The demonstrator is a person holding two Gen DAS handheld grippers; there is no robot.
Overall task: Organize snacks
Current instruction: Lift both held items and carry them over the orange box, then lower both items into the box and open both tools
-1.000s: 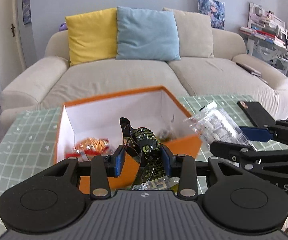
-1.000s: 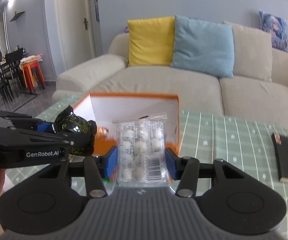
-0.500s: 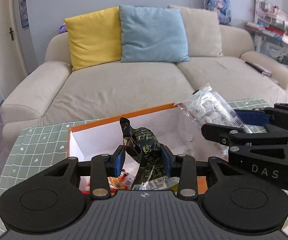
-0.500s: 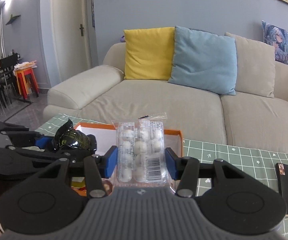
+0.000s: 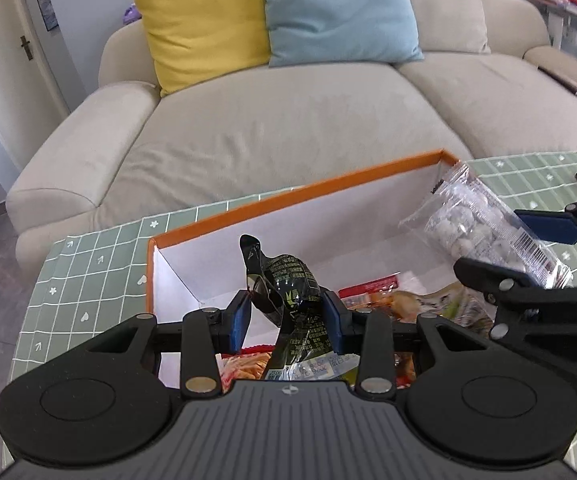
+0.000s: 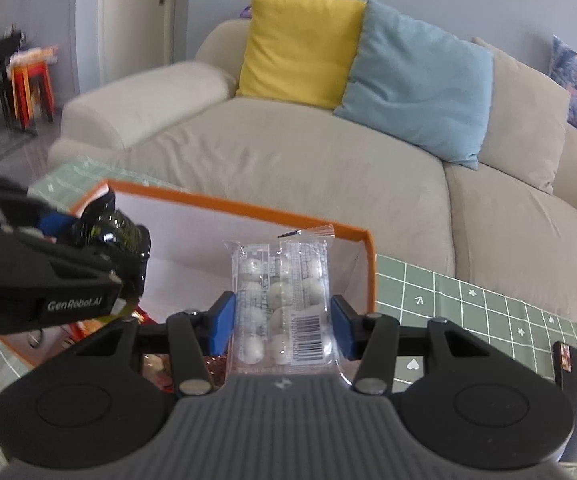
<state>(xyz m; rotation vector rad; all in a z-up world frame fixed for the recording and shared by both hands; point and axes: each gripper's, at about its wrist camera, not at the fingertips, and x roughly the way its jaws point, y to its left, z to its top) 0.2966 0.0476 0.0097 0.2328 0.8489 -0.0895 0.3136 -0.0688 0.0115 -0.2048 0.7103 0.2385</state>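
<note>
An orange box (image 5: 296, 192) with white inner walls stands on the green grid tablecloth (image 5: 88, 264); several snack packets (image 5: 372, 292) lie in its bottom. My left gripper (image 5: 286, 318) is shut on a black snack packet (image 5: 288, 284) with yellow print, held over the box's left half. My right gripper (image 6: 282, 322) is shut on a clear packet of white balls (image 6: 282, 292), held over the box's right half (image 6: 364, 268). In the left wrist view the clear packet (image 5: 484, 228) and the right gripper show at the right. The black packet (image 6: 116, 228) shows at the left of the right wrist view.
A beige sofa (image 5: 288, 120) with a yellow cushion (image 5: 204, 20) and a blue cushion (image 5: 336, 8) stands behind the table. A black notebook-like object (image 6: 576, 368) lies on the cloth at the right. Dining chairs and an orange stool (image 6: 32, 80) stand far left.
Both grippers have moved forward and a little down, from in front of the box to over its open top, each still holding its packet. The box's contents are now in sight below.
</note>
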